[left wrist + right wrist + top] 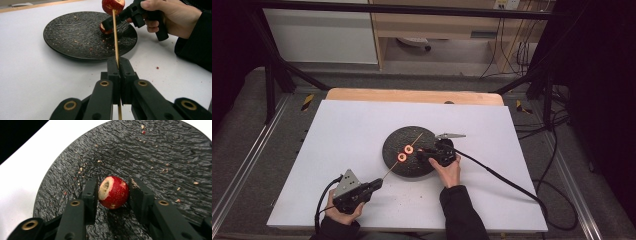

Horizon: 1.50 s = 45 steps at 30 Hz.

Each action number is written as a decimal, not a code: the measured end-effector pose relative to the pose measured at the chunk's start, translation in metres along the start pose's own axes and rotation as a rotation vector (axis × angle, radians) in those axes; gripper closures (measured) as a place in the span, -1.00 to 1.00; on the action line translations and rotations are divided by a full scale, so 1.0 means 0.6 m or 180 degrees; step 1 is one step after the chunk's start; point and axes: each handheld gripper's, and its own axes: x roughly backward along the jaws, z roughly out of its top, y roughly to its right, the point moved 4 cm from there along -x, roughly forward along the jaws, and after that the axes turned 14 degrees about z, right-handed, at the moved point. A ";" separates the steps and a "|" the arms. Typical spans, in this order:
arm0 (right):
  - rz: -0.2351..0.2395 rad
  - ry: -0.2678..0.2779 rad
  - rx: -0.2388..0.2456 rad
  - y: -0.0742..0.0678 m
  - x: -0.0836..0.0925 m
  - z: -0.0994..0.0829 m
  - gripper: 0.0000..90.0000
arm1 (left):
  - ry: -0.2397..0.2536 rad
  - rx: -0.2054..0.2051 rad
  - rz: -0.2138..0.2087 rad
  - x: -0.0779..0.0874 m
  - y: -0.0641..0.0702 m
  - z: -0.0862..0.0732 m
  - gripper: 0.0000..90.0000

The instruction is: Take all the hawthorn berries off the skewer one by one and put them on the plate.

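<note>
A black textured plate [394, 142] [75, 32] [155, 157] lies mid-table. My left gripper [379, 184] [117, 61] is shut on a thin wooden skewer [115, 42] that slants up over the plate. A red cored fruit [113, 5] [402, 157] is threaded on the skewer. A second red cored fruit [113, 192] [408, 149] [105, 28] rests on the plate. My right gripper [113, 182] [421, 154] is open, with one jaw close on each side of that fruit.
The plate sits on a white sheet [347, 135] over a wooden table. Red and pale crumbs [165, 170] speckle the plate. Black cables [512, 185] trail off to the right. Metal frame legs stand at both sides.
</note>
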 end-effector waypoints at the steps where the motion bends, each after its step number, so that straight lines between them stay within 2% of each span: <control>1: -0.0004 -0.0002 0.0003 0.000 0.001 0.000 0.30 | 0.0002 0.0001 0.0001 0.000 0.000 0.000 0.96; 6: -0.0001 0.0082 0.0142 -0.013 0.018 0.012 0.04 | 0.0006 0.0015 0.0005 -0.001 -0.001 0.000 0.96; 9: 0.0019 0.0168 0.0244 -0.027 0.035 0.021 -0.20 | 0.0005 0.0018 0.0007 0.000 -0.001 0.000 0.96; 14: 0.0133 0.0240 0.0406 -0.056 0.064 0.029 -0.59 | 0.0012 0.0019 0.0011 -0.001 -0.001 0.000 0.96; 16: 0.0184 0.0258 0.0425 -0.065 0.070 0.029 -0.72 | 0.0003 0.0013 0.0008 -0.001 -0.001 0.000 0.96; 20: 0.0274 0.0293 0.0464 -0.082 0.076 0.024 -0.82 | 0.0012 0.0016 0.0012 -0.001 0.000 0.000 0.96; 25: 0.0415 0.0357 0.0403 -0.093 0.076 0.022 -0.77 | 0.0018 0.0006 0.0007 -0.001 0.001 0.001 0.96; 31: 0.0487 0.0427 0.0355 -0.099 0.070 0.033 -0.64 | 0.0026 -0.0002 -0.0015 0.000 0.003 0.001 0.96; 37: 0.0588 0.0496 0.0317 -0.108 0.057 0.045 -0.43 | 0.0029 -0.0008 -0.0031 0.000 0.007 0.002 0.96; 39: 0.0580 0.0509 0.0312 -0.107 0.052 0.049 -0.36 | 0.0031 -0.0012 -0.0035 -0.001 0.008 0.002 0.96; 41: 0.0598 0.0531 0.0256 -0.107 0.048 0.051 -0.28 | 0.0031 -0.0017 -0.0035 0.000 0.008 0.002 0.96; 45: 0.0634 0.0510 0.0220 -0.109 0.041 0.053 -0.14 | 0.0029 -0.0015 -0.0039 0.000 0.008 0.002 0.96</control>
